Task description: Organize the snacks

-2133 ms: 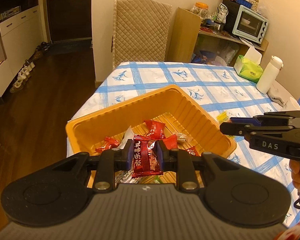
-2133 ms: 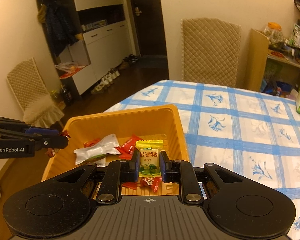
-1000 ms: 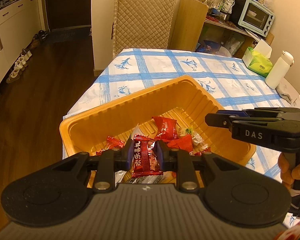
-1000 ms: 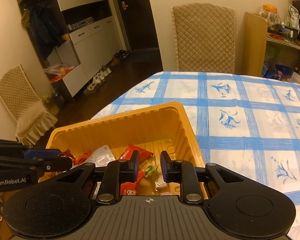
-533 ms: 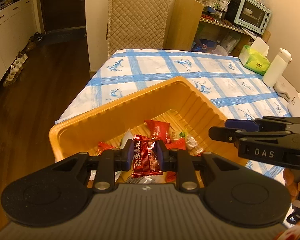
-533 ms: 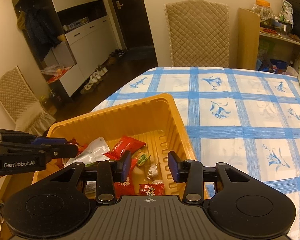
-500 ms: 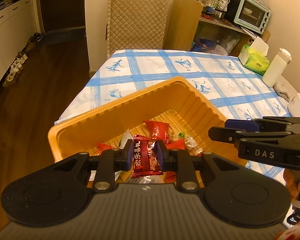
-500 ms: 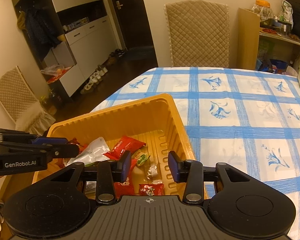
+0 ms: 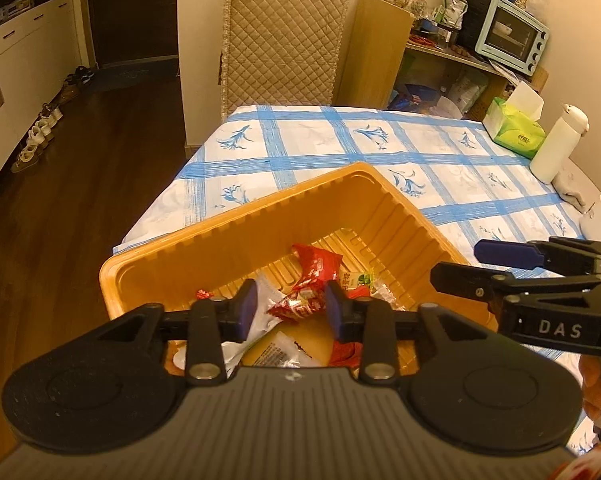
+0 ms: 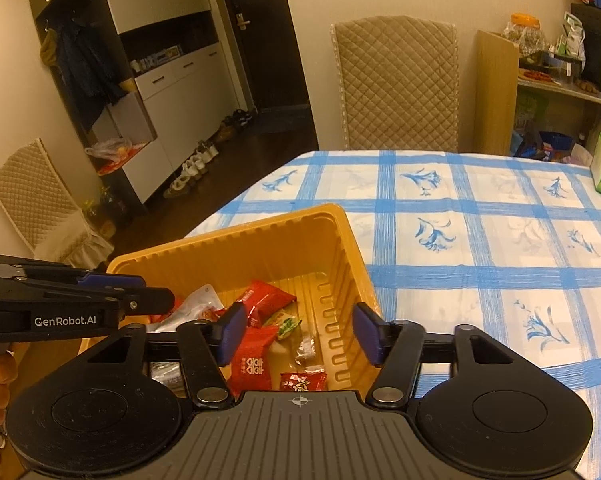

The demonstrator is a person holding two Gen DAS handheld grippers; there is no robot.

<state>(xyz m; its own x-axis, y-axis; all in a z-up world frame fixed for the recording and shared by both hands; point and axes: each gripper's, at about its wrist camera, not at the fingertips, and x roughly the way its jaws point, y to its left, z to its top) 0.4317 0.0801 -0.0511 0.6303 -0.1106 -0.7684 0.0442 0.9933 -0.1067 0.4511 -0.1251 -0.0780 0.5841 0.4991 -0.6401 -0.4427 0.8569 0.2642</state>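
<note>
- Left claw (image 9: 287, 309) over the tray (image 9: 236, 232); jaws opening, red snack (image 9: 296, 307) loose between them
- Right claw (image 10: 296, 334) opening too; nothing gripped

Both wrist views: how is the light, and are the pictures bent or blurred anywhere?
Left wrist view: warm orange light, sharp on the yellow tray; straight lines bend near the dark rounded corners. Right wrist view: the same warm cast; the door frame curves, and the tablecloth stays sharp.
</note>
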